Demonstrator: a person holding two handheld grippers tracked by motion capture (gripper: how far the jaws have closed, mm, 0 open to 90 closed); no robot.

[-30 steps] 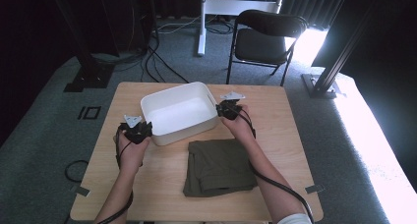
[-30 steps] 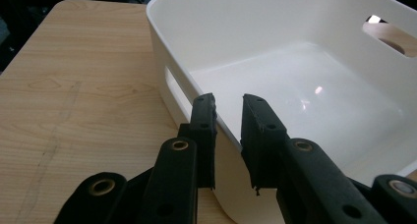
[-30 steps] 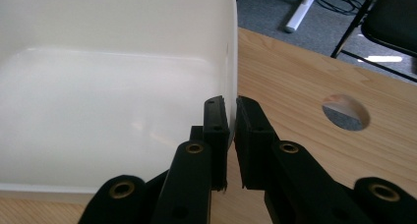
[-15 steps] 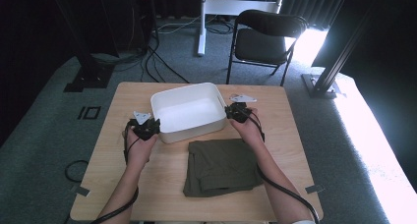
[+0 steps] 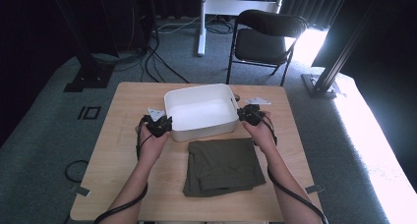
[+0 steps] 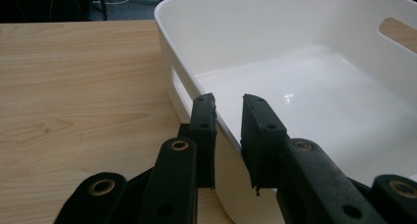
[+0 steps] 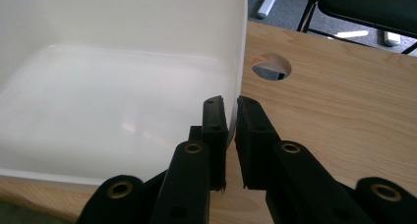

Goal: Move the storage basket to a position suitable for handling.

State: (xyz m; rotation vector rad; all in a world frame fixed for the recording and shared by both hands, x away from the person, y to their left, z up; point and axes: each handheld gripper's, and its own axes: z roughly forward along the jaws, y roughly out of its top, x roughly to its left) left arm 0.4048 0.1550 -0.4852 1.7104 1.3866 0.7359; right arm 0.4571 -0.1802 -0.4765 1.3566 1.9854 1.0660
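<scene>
A white plastic tub (image 5: pixel 200 94) stands empty on the wooden table (image 5: pixel 123 106), just behind a folded olive-green cloth (image 5: pixel 223 166). My left gripper (image 5: pixel 162 125) is shut on the tub's left wall near the front corner. In the left gripper view the jaws of that gripper (image 6: pixel 228 106) straddle the rim of the tub (image 6: pixel 295 86), one inside and one outside. My right gripper (image 5: pixel 244 115) is shut on the right wall. In the right gripper view its jaws (image 7: pixel 230 106) pinch the rim of the tub (image 7: pixel 123 96) the same way.
A round cable hole (image 7: pixel 271 66) is cut in the table just right of the tub. A black folding chair (image 5: pixel 265 37) stands behind the table, with cables and stand legs on the carpet (image 5: pixel 49 135) around it.
Both hands have carried the tub to the right across the table and turned it squarer to the table's edges. It now stands behind the folded cloth. Both grips are unchanged.
</scene>
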